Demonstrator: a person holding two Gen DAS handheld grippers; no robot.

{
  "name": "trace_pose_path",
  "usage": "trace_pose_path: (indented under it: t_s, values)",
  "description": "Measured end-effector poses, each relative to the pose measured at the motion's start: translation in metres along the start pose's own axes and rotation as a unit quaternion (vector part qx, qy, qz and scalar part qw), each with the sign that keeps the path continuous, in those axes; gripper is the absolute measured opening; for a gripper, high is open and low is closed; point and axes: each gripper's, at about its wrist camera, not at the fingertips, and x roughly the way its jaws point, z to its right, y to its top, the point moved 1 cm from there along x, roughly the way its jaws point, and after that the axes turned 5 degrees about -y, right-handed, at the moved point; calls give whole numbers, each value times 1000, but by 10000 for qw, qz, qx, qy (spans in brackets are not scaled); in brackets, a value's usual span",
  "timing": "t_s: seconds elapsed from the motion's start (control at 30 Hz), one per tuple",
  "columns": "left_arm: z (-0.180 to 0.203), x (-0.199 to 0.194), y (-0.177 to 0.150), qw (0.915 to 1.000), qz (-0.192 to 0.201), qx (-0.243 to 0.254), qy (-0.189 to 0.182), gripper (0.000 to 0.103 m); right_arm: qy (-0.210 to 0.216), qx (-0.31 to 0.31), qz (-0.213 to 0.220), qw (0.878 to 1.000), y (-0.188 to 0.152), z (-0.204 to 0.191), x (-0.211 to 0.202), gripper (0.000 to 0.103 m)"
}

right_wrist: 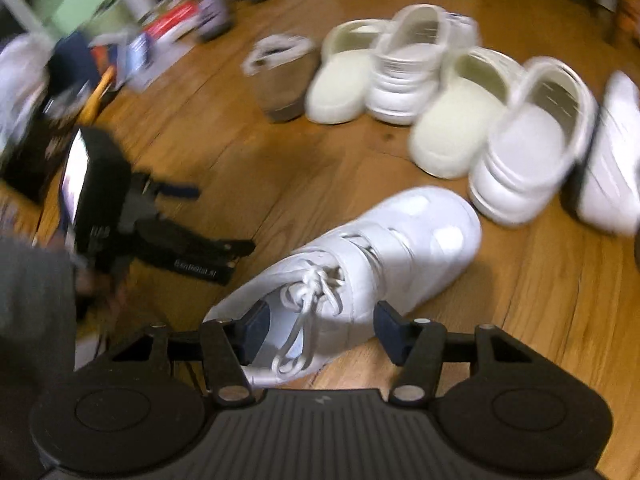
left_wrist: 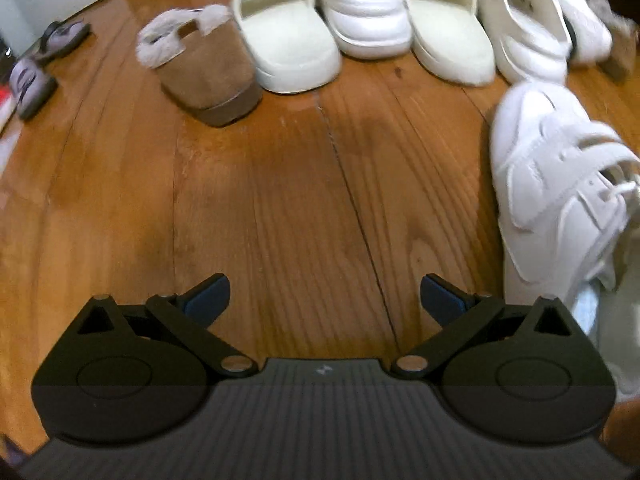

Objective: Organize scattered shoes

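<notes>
White sneaker [right_wrist: 360,256] between right tongs [right_wrist: 320,328]

My left wrist view cuts the white sneaker [left_wrist: 560,200] off at the right edge, so I cannot see its heel. Far right, a furry brown slipper [left_wrist: 618,40] is half hidden behind a white shoe and smeared. In my right wrist view the whole far row is blurred; the clutter of boxes [right_wrist: 160,36] at far left is unreadable, and the white shoe [right_wrist: 612,160] at the right edge is cropped.
</notes>
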Motion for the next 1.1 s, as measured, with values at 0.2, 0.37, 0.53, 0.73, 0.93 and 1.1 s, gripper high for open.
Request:
trace_pose_path:
  t_s: [0.2,0.37,0.53,0.73,0.93,1.1]
  values:
    - [11,-35,25,9969,-590,85,-521,103,-131,-1239,-930,9878,32,-10,-6,68]
    - [16,-72,33,9956,-738,82,-563,103,-220,-1851,-660,9803,52,-12,6,81]
    - [24,-95,45,9903,-1325,-57,-412,103,-245,-2052,-698,9759,67,2,28,76]
    - [41,-117,69,9839,-1760,194,-235,103,424,-1563,-1171,9798,75,15,52,68]
    - [48,-142,84,9808,-1947,-106,-43,103,722,-1714,-1286,9741,72,9,68,70]
    - [56,-168,91,9799,-1914,-371,424,103,524,-1987,-1408,9685,71,-5,61,74]
